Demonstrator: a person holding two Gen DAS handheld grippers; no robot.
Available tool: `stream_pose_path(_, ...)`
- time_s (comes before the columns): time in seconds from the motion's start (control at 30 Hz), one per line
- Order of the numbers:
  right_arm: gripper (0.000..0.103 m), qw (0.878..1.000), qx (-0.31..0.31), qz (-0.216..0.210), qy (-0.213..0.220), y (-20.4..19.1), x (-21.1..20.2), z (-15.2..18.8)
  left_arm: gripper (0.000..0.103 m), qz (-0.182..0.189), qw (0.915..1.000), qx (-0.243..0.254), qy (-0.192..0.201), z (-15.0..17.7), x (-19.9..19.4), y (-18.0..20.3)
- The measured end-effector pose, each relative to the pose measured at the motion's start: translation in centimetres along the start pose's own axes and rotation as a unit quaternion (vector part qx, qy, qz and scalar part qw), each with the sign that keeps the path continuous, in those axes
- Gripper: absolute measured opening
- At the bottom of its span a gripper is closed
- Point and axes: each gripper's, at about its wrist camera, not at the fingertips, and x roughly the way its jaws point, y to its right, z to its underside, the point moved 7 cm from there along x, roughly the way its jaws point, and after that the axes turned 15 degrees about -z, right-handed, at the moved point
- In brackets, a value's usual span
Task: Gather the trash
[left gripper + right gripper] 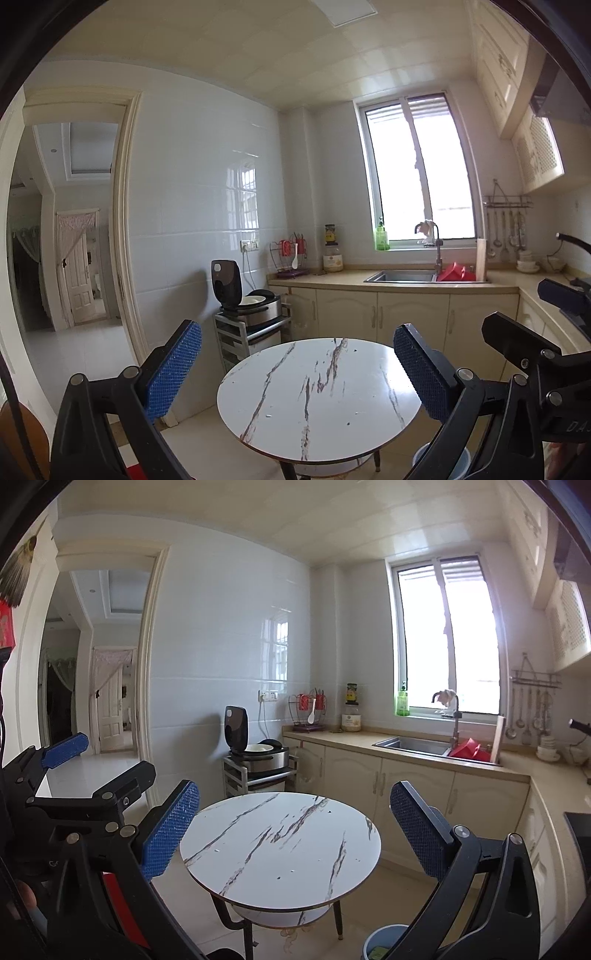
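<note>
Both grippers are hovering side by side above a round marble-pattern table (pixel 317 398), which is occupying the lower centre of each view.

Left gripper (pixel 297 369): its jaws are standing wide apart, and the blue pads (pixel 173 369) are framing the tabletop with nothing between them. In the right wrist view this gripper is appearing at the left edge of the frame, one blue pad pointing toward the doorway (pixel 110 664).

Right gripper (pixel 295 830): its jaws are likewise spread wide, holding nothing. In the left wrist view its black frame is intruding at the right edge of the frame.

Task items: only a few small dark specks are showing on the tabletop, too small to identify as trash. A blue bin (pixel 384 941) is standing on the floor at the lower right of the right wrist view, just beside the table legs, with something green lying inside it. In the left wrist view the bin is showing only as a blue rim at the bottom right, behind the gripper finger.

Surroundings: a rice cooker (pixel 243 295) with its lid raised is sitting on a metal cart at centre left. A counter (pixel 406 284) with a sink (pixel 402 276) is running under the window (pixel 417 173) at upper right.
</note>
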Motion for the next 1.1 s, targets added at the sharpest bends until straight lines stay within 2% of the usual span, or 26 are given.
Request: stream_pose_path(1.1,0.103,1.0,-0.001,0.016,-0.007,0.9,-0.9,0.0,0.102,0.004,1.0,0.004,-0.002,-0.6,1.8,-2.0)
